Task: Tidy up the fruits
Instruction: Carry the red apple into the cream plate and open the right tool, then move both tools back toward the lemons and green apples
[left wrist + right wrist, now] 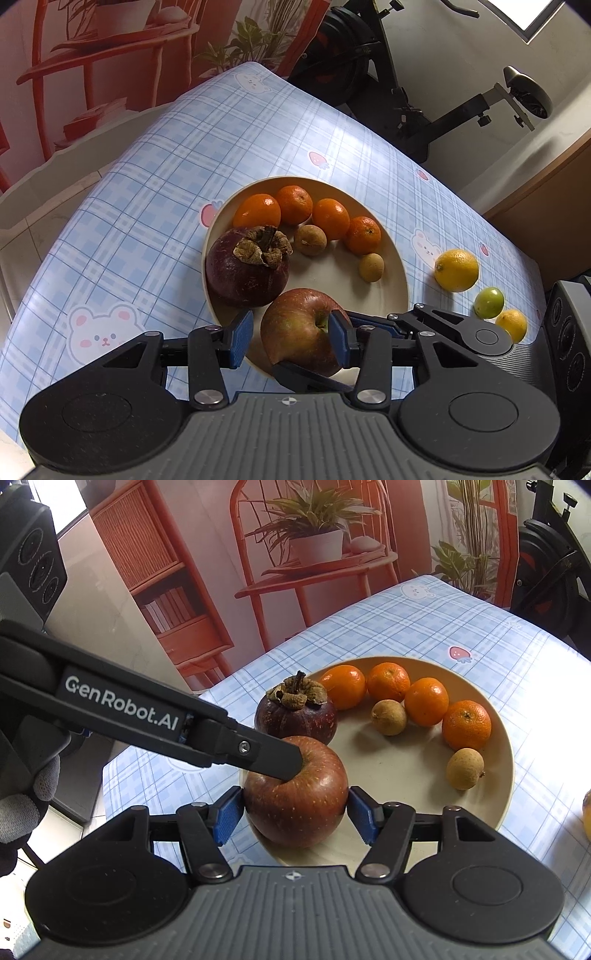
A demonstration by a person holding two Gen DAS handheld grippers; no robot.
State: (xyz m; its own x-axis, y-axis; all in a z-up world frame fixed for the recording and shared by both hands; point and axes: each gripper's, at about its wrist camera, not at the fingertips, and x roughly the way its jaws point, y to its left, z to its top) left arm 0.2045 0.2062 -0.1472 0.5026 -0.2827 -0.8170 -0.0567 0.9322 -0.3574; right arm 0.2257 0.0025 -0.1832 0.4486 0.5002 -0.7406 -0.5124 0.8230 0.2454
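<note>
A cream plate [400, 273] [506, 786] holds a red apple [295, 332] [295, 794], a dark mangosteen [245, 267] [295, 712], several small oranges [330, 218] [426, 701] and two brown longans [310, 240] [388, 717]. My right gripper [295, 812] is shut on the apple at the plate's near edge, blue pads against both its sides. My left gripper [291, 338] is open; its right finger rests on the apple's top by the stem, and that finger [258, 755] shows in the right wrist view.
A lemon [456, 270], a green lime [488, 302] and a smaller yellow fruit [513, 325] lie on the blue checked tablecloth [147, 206] right of the plate. An exercise bike [406, 81] stands behind the table. A speaker [29, 554] stands at the left.
</note>
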